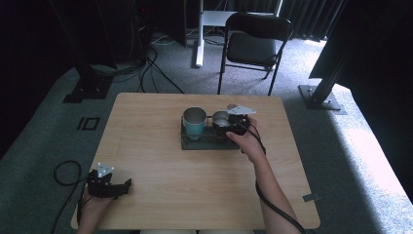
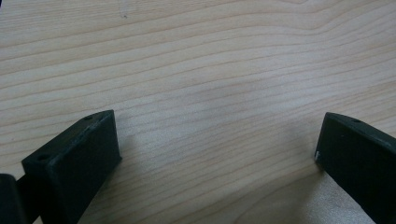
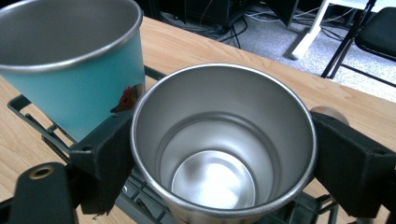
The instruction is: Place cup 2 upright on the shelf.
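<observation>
The right gripper (image 3: 224, 154) has its two black jaws closed against opposite sides of a steel cup (image 3: 223, 140), just under the rim, so the cup sits squarely between them. In the high view this gripper (image 1: 233, 126) is right of centre, over the right end of a dark wire rack (image 1: 190, 144) on the worktop (image 1: 195, 195). The cup stands upright, mouth up, its long axis vertical, so any lift would likely need to go straight up to clear the rack. Whether its base rests on the wires or hangs just above them cannot be made out, as the cup's own body hides it.

Just beside it, toward the upper left of the right gripper view, stands a teal cup (image 3: 84, 70), also upright on the rack; the two rims are close, and whether they touch is hard to tell. A small red mark on the teal wall is partly hidden by the jaw.

The left gripper (image 2: 217, 154) rests at the lower left of the high view (image 1: 109, 185), well apart from the rack, jaws spread wide over bare wood and holding nothing.
</observation>
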`<action>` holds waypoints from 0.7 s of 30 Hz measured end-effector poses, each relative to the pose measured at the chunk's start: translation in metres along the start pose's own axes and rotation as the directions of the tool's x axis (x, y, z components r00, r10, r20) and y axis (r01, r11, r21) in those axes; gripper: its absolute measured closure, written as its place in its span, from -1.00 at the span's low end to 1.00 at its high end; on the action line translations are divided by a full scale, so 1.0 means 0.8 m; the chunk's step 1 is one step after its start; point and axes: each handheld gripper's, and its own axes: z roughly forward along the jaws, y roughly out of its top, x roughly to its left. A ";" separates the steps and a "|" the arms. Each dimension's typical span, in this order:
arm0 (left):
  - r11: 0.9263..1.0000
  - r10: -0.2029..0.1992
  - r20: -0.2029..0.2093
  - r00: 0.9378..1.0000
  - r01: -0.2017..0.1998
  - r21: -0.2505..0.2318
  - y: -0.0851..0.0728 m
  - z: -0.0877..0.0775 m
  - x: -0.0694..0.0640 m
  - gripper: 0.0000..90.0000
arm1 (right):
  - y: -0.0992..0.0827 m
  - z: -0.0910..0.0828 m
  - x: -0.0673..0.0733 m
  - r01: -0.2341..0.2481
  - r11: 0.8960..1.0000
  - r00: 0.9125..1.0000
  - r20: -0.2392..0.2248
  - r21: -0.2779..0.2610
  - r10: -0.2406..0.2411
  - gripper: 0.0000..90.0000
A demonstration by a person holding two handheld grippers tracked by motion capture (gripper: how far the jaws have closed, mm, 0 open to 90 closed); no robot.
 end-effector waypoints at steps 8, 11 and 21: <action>1.000 0.000 0.000 1.000 0.000 0.000 0.000 0.000 0.000 -0.99 | -0.007 0.009 0.004 0.025 1.000 1.000 0.004 0.014 -0.025 -0.71; 1.000 0.000 0.000 1.000 0.000 0.000 0.000 0.000 0.000 -0.99 | -0.008 0.010 0.003 0.017 1.000 1.000 0.002 0.008 -0.017 -0.71; 1.000 0.000 0.000 1.000 0.000 0.000 0.000 0.000 0.000 -0.99 | -0.009 0.009 0.000 -0.002 1.000 1.000 -0.015 0.011 0.002 -0.73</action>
